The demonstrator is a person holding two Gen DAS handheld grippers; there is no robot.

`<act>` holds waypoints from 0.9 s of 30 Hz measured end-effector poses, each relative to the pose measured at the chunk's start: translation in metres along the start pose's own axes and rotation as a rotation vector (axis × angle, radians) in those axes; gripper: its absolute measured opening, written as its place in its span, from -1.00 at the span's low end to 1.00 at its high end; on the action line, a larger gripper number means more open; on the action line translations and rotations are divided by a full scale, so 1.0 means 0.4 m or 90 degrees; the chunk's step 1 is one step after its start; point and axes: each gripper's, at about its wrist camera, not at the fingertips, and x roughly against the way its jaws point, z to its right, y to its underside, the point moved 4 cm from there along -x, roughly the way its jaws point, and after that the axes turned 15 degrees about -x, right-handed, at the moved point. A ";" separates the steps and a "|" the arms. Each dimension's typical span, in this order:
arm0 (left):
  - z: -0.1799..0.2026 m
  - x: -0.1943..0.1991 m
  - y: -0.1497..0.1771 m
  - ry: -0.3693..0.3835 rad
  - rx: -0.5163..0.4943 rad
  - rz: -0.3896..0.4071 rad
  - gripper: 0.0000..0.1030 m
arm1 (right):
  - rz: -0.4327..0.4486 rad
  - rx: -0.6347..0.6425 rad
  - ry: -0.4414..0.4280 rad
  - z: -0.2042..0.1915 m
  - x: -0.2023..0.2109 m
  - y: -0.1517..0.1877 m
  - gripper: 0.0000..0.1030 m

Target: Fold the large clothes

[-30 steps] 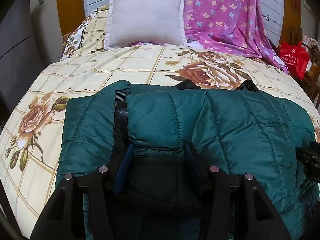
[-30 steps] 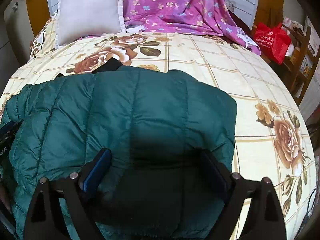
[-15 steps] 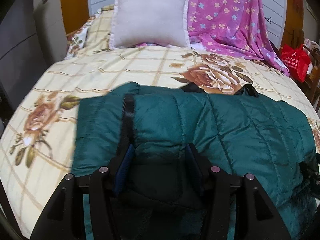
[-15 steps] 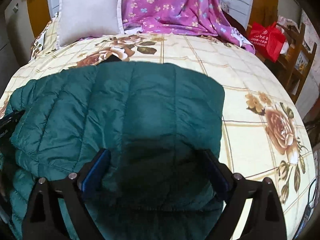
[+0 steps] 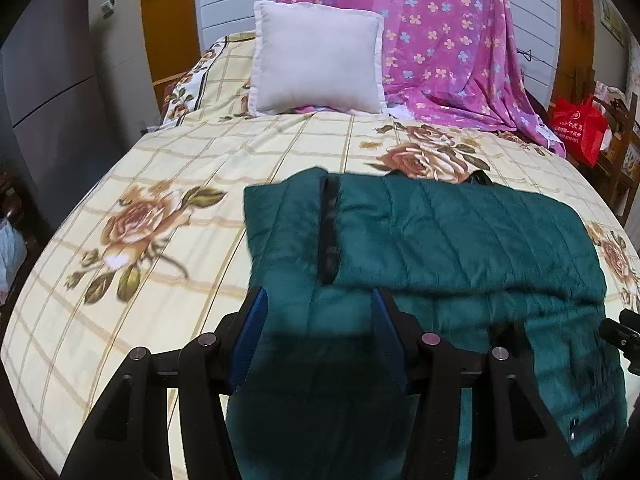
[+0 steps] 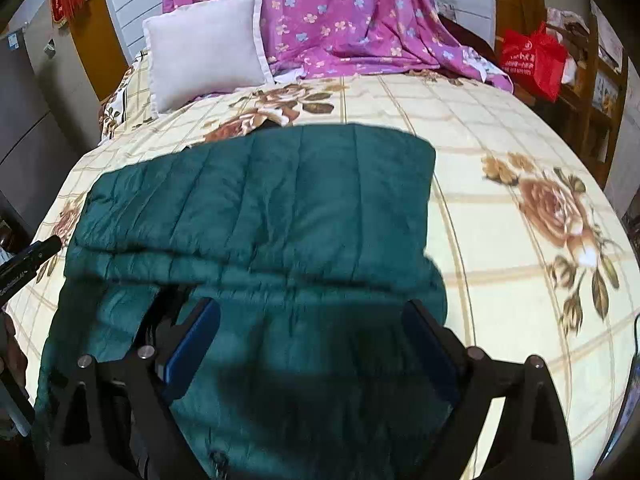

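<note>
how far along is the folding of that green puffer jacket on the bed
Done: the green puffer jacket lies on the bed with its far part doubled over into a quilted flap, its fold edge running across the jacket. In hand: nothing; the left gripper and right gripper both stand open above the near part, fingers clear of the fabric. Left: the near part hangs unfolded toward the bed's edge and probably needs another fold.

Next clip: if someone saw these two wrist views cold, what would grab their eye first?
First the dark green quilted jacket, folded over itself across the near part of the bed, with both grippers' open fingers standing over its near edge. Under it lies the cream rose-print bedspread. At the head of the bed, a white pillow leans beside a draped pink flowered sheet.
</note>
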 end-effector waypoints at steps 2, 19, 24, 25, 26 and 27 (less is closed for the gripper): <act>-0.007 0.018 0.028 0.006 0.009 -0.006 -0.30 | -0.007 0.005 0.004 -0.002 0.009 0.027 0.83; -0.002 0.118 0.210 0.014 0.009 -0.036 -0.30 | -0.035 0.011 0.017 0.042 0.081 0.184 0.84; -0.001 0.139 0.264 0.023 0.009 -0.049 -0.30 | -0.040 0.030 0.024 0.056 0.110 0.225 0.83; -0.002 0.145 0.274 0.024 0.009 -0.051 -0.30 | -0.043 0.035 0.025 0.059 0.117 0.236 0.84; -0.004 0.152 0.285 0.025 0.009 -0.052 -0.30 | -0.044 0.039 0.025 0.062 0.121 0.243 0.84; -0.005 0.156 0.291 0.025 0.009 -0.053 -0.30 | -0.045 0.042 0.027 0.065 0.127 0.252 0.84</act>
